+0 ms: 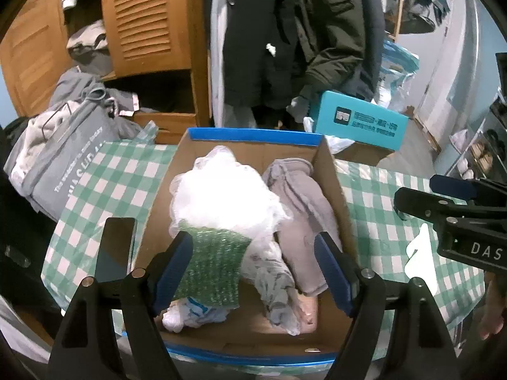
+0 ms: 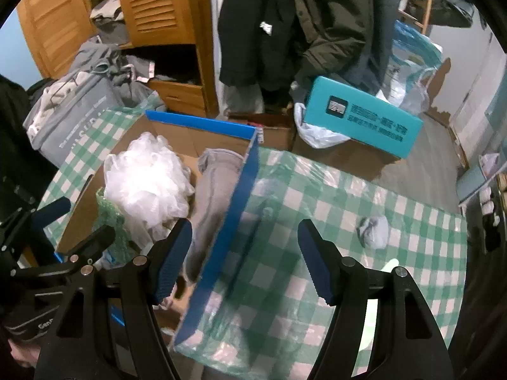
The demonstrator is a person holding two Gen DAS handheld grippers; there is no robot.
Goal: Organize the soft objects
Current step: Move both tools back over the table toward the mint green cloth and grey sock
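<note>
A cardboard box with blue edges [image 1: 253, 135] stands on the green checked tablecloth. It holds a white mesh puff [image 1: 221, 196], a green sparkly sponge cloth [image 1: 212, 266], a grey-beige garment [image 1: 301, 209] and a pale grey cloth [image 1: 279, 288]. My left gripper [image 1: 253, 272] is open over the box, fingers either side of the soft items, holding nothing. My right gripper [image 2: 245, 261] is open and empty above the box's right wall [image 2: 234, 218]. A small grey-white crumpled cloth [image 2: 374, 229] lies on the tablecloth to the right. The right gripper also shows in the left wrist view [image 1: 443, 209].
A dark phone [image 1: 115, 247] lies left of the box. A grey bag of clothes [image 1: 60, 161] sits at the table's left edge. A teal box [image 2: 361, 115], plastic bags [image 2: 320, 133], hanging coats [image 2: 285, 25] and a wooden louvred wardrobe [image 2: 152, 6] stand behind the table.
</note>
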